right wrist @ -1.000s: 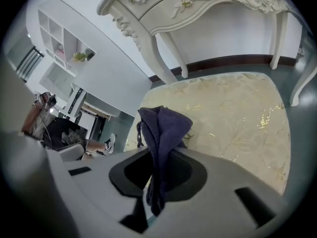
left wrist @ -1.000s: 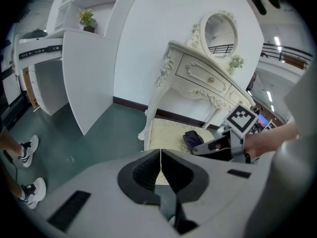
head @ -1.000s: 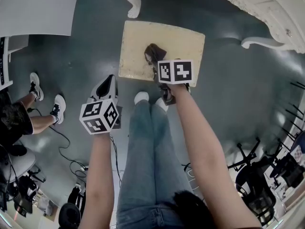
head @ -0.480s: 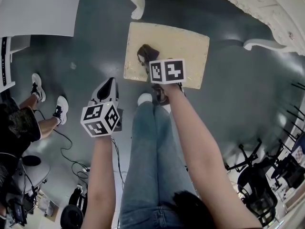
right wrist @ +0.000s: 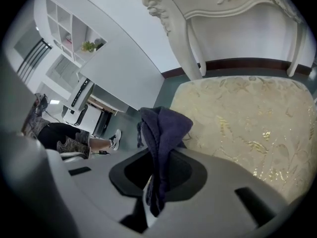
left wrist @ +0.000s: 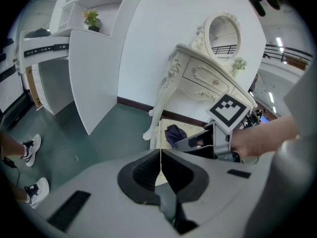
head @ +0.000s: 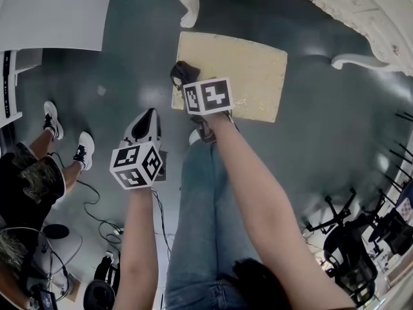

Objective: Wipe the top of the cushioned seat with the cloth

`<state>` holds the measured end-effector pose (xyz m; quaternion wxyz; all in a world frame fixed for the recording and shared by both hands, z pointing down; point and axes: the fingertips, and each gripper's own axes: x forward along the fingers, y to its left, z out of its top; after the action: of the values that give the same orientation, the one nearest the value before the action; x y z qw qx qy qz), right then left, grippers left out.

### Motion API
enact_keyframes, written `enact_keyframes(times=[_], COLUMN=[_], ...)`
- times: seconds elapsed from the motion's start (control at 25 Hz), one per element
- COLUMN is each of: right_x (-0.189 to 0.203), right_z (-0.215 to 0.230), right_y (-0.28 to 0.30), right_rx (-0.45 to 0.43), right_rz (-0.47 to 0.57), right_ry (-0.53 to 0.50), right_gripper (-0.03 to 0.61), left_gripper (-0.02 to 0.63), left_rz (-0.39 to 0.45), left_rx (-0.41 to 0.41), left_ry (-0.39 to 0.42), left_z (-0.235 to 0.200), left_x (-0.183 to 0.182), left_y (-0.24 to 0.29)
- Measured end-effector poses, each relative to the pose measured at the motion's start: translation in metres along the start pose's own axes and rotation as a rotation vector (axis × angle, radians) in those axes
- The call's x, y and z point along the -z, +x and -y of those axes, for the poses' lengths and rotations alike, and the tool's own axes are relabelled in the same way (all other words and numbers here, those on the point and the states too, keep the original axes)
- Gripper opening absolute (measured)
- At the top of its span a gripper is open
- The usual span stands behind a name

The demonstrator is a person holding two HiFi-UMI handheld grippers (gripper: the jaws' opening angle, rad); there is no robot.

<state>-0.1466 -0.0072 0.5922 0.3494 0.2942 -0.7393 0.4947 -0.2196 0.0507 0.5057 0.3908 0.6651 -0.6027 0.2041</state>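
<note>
The cushioned seat [head: 248,70] is a cream rectangle with a gold floral pattern, standing on the dark floor. A dark purple cloth [head: 182,73] lies at the seat's near left corner, and my right gripper [head: 188,81] is shut on it. In the right gripper view the cloth [right wrist: 162,131] hangs bunched between the jaws, at the left edge of the seat [right wrist: 247,118]. My left gripper [head: 149,115] hovers over the floor, left of the seat, shut and empty. In the left gripper view its jaws [left wrist: 160,157] meet, with the cloth [left wrist: 174,133] beyond them.
An ornate white dressing table [head: 322,2] stands behind the seat, one leg [head: 188,5] near its far left corner. A white panel [head: 51,11] is at upper left. Another person's legs [head: 64,144] and cables [head: 97,205] lie left; office chairs [head: 352,244] are at lower right.
My right gripper has dragged the cloth leftward across the seat, from its near middle to its near left corner. The left gripper has stayed roughly in place.
</note>
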Motion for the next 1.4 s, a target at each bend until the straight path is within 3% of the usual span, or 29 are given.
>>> enact_keyframes(times=[0.32,0.44,0.56,0.72,0.92,1.12,1.4], right_x=[0.004,0.005,-0.002,-0.016,-0.012,0.005,0.046], right_z=[-0.026,-0.037,-0.047,-0.055,-0.038,-0.008,0.054], right_y=[0.017,0.023,0.020,-0.009,-0.053,-0.093,-0.145], right_rx=[0.028,0.003,-0.059,-0.162,-0.229,-0.242,-0.169], right_rz=[-0.065,-0.077,-0.032,0.113,0.238,0.302,0.372], right_ry=[-0.212,-0.238,-0.220,-0.180,-0.099,-0.038,0.004], right_gripper=[0.038,0.038,0.038,0.038,0.038,0.038,0.040], left_gripper=[0.006,0.006,0.006,0.006,0.006,0.006,0.006], left_rz=[-0.031,-0.025,-0.007,0.003,0.013,0.009,-0.011], left_rx=[-0.015,-0.010,-0.009,-0.011,-0.004,0.036,0.085], left_ry=[-0.011,-0.001,0.011,0.021,0.028,0.053,0.086], left_z=[-0.001,0.000,-0.001,0.003,0.017,0.049,0.092], left_x=[0.000,0.002,0.003,-0.002,-0.005,0.001,0.020], left_y=[-0.008,-0.007,-0.007,-0.011,-0.014,-0.011,-0.008])
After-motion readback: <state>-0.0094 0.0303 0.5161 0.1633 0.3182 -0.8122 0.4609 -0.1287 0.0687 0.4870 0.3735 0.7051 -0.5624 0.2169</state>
